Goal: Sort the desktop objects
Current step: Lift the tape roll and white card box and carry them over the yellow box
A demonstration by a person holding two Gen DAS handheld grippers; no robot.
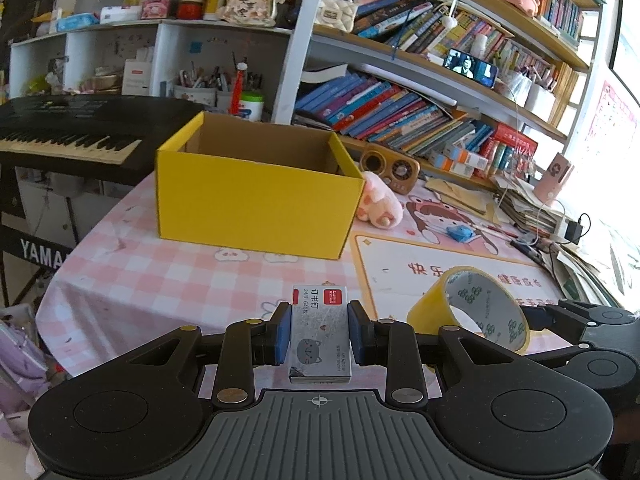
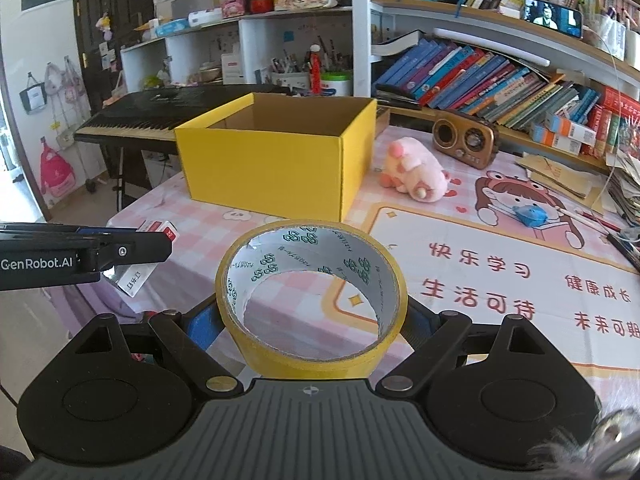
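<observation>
**Both grippers loaded: staple box left, tape roll right**

Left gripper (image 1: 319, 334): blue pads clamped on both long sides of a small staple box (image 1: 320, 336), held above the table edge. Box is flat grey card with a cartoon cat face, a red label at the far end, printed "订书钉" and "24/6". Seen side-on in the right wrist view, the arm reads "GenRobot.AI".

Right gripper (image 2: 312, 320): jaws closed on the outside of a yellow tape roll (image 2: 310, 300), held off the table, open core facing up and forward. Glossy yellow outer wrap, white inner core with repeated green logo print.

Table (image 2: 304, 284): pink-and-white checked cloth, beside it a desk mat (image 2: 500, 276) with red text "快乐学习", "生活可待", "健康成长".

Farther: yellow box (image 1: 256, 204), corrugated cardboard, open top, plain brown inside, standing on the cloth. Just right of it a pink plush toy (image 2: 416, 176), then a brown retro radio (image 2: 466, 138). Left behind, a black keyboard (image 1: 68, 136) on a stand marked "YAMA…". Bookshelves (image 1: 420, 120) at the back.
</observation>
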